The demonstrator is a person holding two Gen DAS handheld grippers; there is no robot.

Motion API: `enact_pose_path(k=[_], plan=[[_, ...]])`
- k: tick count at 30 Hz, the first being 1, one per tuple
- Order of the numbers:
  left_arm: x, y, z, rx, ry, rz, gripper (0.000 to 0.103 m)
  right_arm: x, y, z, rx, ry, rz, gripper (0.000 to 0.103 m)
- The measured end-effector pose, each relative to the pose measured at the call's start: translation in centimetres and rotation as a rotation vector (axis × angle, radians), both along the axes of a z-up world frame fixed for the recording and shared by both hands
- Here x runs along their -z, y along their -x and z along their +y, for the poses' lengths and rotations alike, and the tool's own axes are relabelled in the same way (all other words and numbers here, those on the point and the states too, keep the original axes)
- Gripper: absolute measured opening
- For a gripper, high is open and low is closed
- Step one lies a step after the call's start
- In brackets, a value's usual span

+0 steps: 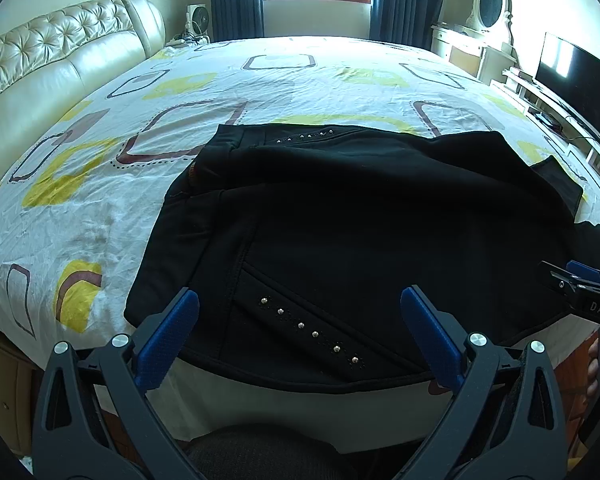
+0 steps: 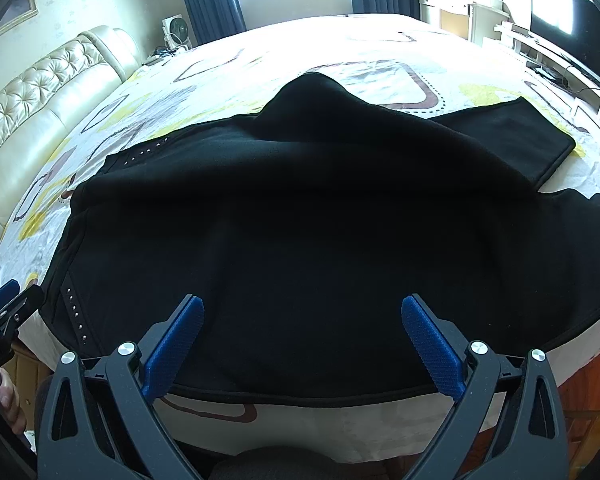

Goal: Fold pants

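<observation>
Two grippers: we're holding left gripper (image 1: 300, 336) and right gripper (image 2: 302, 340) wide apart, gripping nothing.
Pants: black pants (image 1: 360, 220) are lying rumpled on the bed (image 1: 100, 200), near edge.
Progress: we're judging folding mostly ahead.

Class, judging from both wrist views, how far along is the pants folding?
Done: black studded pants lie doubled over on the patterned bedsheet. In hand: nothing; left gripper and right gripper are open, empty. Left: bunched upper layer needs smoothing and folding again.
</observation>
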State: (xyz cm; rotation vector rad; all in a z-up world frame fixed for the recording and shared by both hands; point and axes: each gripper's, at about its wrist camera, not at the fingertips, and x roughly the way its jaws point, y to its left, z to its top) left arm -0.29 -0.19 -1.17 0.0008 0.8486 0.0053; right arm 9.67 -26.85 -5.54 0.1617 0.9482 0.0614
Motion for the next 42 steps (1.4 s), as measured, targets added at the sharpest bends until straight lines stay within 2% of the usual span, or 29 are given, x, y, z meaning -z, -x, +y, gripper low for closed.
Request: enact_pose_path(k=[3, 7, 10, 12, 15, 17, 19, 21, 27, 32, 35, 38, 40, 42], plan=[[0.0, 0.0, 0.0, 0.015, 0.014, 0.007, 0.101, 0.0, -0.1, 0.0, -0.007, -0.006, 0.005, 0.099], [-0.2, -0.5, 0.4, 0.055, 0.088, 0.037, 0.101, -0.1, -0.3, 0.0, -0.046, -0.057, 0.025, 0.099], [-0.9, -1.6, 1.8, 0.071, 0.16, 0.059, 0.101, -0.8, -0.7, -0.1, -0.106, -0.128, 0.029, 0.099], [-1.3, -3.0, 3.3, 0.099, 0.244, 0.094, 0.101, -1.5, -1.1, -0.3, -0.148, -0.17, 0.016, 0.099], [-1.4, -6.3, 5.8, 0.165, 0.326, 0.175, 0.101, -2.9, -1.7, -0.6, -0.201, -0.187, -0.03, 0.099], [-1.2, -8.8, 7.5, 0.189, 0.323, 0.202, 0.101, -3.3, -2.4, -0.7, -0.205, -0.17, -0.05, 0.099], [-0.9, -11.6, 9.7, 0.168, 0.314, 0.218, 0.101, -3.4, -3.0, -0.9, -0.207, -0.174, -0.05, 0.099], [-0.3, -14.5, 12.1, 0.133, 0.341, 0.232, 0.101, -3.3, -3.7, -1.2, -0.209, -0.194, -0.047, 0.099], [2.5, -22.4, 17.8, 0.086, 0.516, 0.294, 0.101, -3.1, -5.8, -1.1, -0.242, -0.242, -0.035, 0.099], [5.1, -26.7, 18.4, 0.097, 0.548, 0.344, 0.101, -3.0, -7.8, -0.8, -0.292, -0.267, -0.04, 0.099], [6.1, -28.4, 18.3, 0.15, 0.595, 0.365, 0.101, -2.9, -8.8, -0.8, -0.308, -0.308, -0.038, 0.099], [6.3, -29.4, 17.3, 0.23, 0.611, 0.348, 0.101, -2.6, -9.7, -0.7, -0.309, -0.345, -0.025, 0.099], [6.5, -29.7, 16.6, 0.299, 0.673, 0.347, 0.101, -2.2, -10.0, -0.3, -0.311, -0.359, -0.012, 0.099], [6.9, -29.8, 15.8, 0.338, 0.692, 0.353, 0.101, -1.8, -10.1, 0.4, -0.326, -0.353, 0.0, 0.099]])
